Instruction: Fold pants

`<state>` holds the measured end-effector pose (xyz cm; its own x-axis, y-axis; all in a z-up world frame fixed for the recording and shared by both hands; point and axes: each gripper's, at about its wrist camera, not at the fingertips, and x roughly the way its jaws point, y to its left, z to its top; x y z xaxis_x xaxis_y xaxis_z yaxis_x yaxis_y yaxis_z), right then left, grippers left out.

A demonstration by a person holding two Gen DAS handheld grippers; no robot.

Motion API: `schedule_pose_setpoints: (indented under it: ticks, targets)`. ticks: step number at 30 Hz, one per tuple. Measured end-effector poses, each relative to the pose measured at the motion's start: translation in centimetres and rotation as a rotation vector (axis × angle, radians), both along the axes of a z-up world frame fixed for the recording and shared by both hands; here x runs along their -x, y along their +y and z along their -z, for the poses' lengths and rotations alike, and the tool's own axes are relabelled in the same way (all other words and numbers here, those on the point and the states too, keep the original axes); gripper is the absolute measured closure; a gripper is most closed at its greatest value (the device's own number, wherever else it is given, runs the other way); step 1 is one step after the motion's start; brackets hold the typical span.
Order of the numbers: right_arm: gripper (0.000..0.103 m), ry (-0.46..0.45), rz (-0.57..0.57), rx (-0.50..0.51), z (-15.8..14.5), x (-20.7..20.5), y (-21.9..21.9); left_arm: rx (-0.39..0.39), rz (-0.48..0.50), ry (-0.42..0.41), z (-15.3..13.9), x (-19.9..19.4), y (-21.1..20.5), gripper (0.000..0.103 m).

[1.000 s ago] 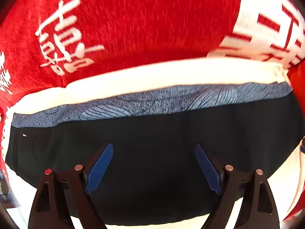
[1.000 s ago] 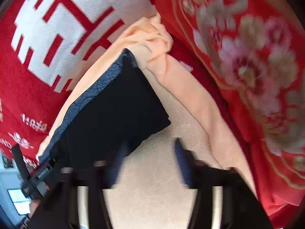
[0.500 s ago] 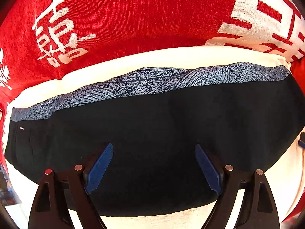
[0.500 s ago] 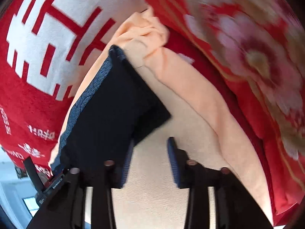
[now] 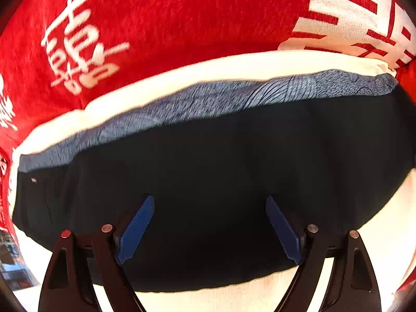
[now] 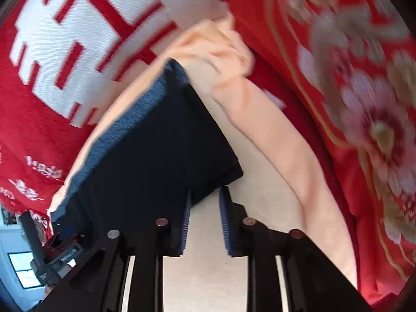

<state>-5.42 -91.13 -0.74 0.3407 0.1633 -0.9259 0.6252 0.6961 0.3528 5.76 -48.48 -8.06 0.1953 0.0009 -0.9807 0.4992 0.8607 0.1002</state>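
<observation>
Black pants (image 5: 221, 182), folded, lie on a cream towel (image 5: 182, 78). Your left gripper (image 5: 210, 230) points steeply down over them, jaws wide. Your right gripper (image 6: 204, 221), narrow and closing, straddles their near corner without pressing it.

1. My left gripper (image 5: 210, 230) hangs over the dark pants (image 5: 221, 182), and the cloth is so black there that I cannot tell folds or layers apart.
2. The pants' patterned waistband (image 5: 197, 104) smears into blur toward its left half.
3. My right gripper (image 6: 204, 221) is closing at the pants' corner (image 6: 228, 179); whether the pads press cloth I cannot tell.
4. The flowered red cloth (image 6: 369, 109) is blurred.
5. The cream towel (image 6: 273, 135) runs under the pants, its extent hidden.
</observation>
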Motion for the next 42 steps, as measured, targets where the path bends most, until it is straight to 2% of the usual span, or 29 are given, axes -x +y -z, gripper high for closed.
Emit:
schedule_pose_setpoints:
  ticks: [2, 4, 7, 10, 15, 18, 20, 22, 26, 29, 32, 34, 38, 40, 42]
  targets:
    - [0.071, -0.032, 0.020, -0.005, -1.0, 1.1, -0.1, 0.010, -0.014, 0.004, -0.4, -0.1, 1.0, 0.014]
    - [0.068, -0.051, -0.015, 0.009, -2.1, 1.6, 1.1, 0.022, -0.029, 0.002, -1.0, -0.1, 2.4, 0.014]
    - [0.067, -0.071, -0.115, 0.005, -3.5, 1.0, 4.2, 0.038, -0.053, 0.004, -1.6, -0.4, 4.8, 0.014]
    - [0.063, -0.103, -0.272, -0.009, -4.5, -2.1, 9.3, 0.055, -0.086, -0.014, -2.6, -1.1, 8.7, 0.014]
    - [0.063, -0.177, -0.521, -0.055, -5.5, -9.0, 20.6, 0.064, -0.132, -0.050, -3.9, -2.6, 16.1, 0.014]
    - [0.063, -0.209, -0.670, -0.067, -5.9, -13.2, 28.6, 0.064, -0.162, -0.081, -4.6, -4.3, 22.2, 0.014]
    - [0.059, -0.218, -0.776, -0.052, -6.1, -15.9, 34.7, 0.068, -0.188, -0.097, -4.9, -5.9, 26.4, 0.014]
    - [0.058, -0.235, -0.844, -0.057, -6.3, -17.3, 39.2, 0.078, -0.221, -0.110, -5.5, -7.5, 30.9, 0.014]
    - [0.057, -0.224, -1.017, -0.091, -4.7, -24.5, 50.5, 0.088, -0.281, -0.162, -6.5, -10.8, 39.2, 0.014]
    - [0.057, -0.192, -1.133, -0.092, -2.6, -29.4, 58.2, 0.085, -0.343, -0.190, -5.8, -13.6, 44.8, 0.014]
    - [0.057, -0.145, -1.243, -0.036, -0.1, -32.8, 64.4, 0.131, -0.379, -0.135, -4.0, -16.2, 48.3, 0.014]
    - [0.057, -0.105, -1.283, -0.012, 1.6, -34.2, 66.7, 0.168, -0.374, -0.089, -2.8, -17.2, 49.5, 0.014]
    - [0.057, -0.028, -1.343, 0.023, 5.0, -37.1, 70.3, 0.231, -0.302, -0.026, -1.0, -17.9, 50.1, 0.014]
    - [0.057, 0.001, -1.371, 0.039, 6.3, -37.9, 70.8, 0.258, -0.279, -0.013, -0.5, -17.8, 49.7, 0.014]
    - [0.059, 0.043, -1.376, 0.005, 7.4, -38.5, 70.9, 0.286, -0.261, 0.008, 0.1, -17.8, 49.5, 0.014]
